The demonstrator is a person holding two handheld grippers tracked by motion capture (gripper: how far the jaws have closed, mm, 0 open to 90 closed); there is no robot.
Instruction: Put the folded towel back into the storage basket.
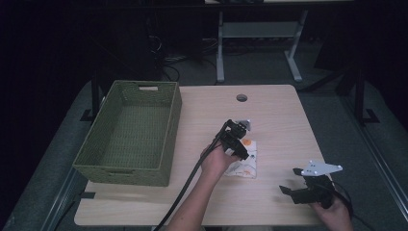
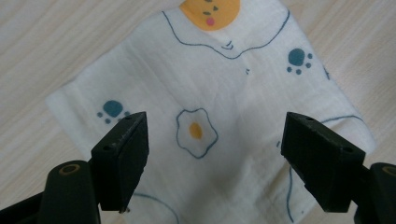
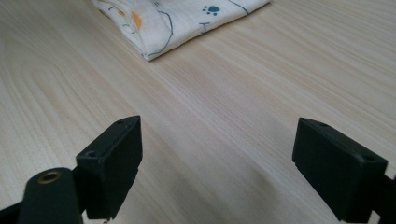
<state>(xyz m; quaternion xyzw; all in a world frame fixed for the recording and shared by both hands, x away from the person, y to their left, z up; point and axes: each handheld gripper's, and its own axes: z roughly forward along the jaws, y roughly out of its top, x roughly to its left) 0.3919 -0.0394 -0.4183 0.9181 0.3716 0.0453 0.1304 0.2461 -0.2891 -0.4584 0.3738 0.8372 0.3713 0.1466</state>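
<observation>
Left hand-held gripper (image 1: 239, 126) hovers spread over the folded cloth (image 2: 210, 121); right hand-held gripper (image 1: 292, 190) (also spread) rests low, apart.

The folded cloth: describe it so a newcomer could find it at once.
On the pale wooden table, look right of the green woven basket. The folded cloth lies flat under the open left gripper. It alone is white, printed with fried eggs and blue paw marks.

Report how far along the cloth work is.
Done: the cloth lies folded flat on the table, beside the empty green basket. In hand: the left gripper hovers over it, jaws open, gripping nothing. The right gripper waits open to the side. Left, probably: grasp the cloth and move it to the basket.
</observation>
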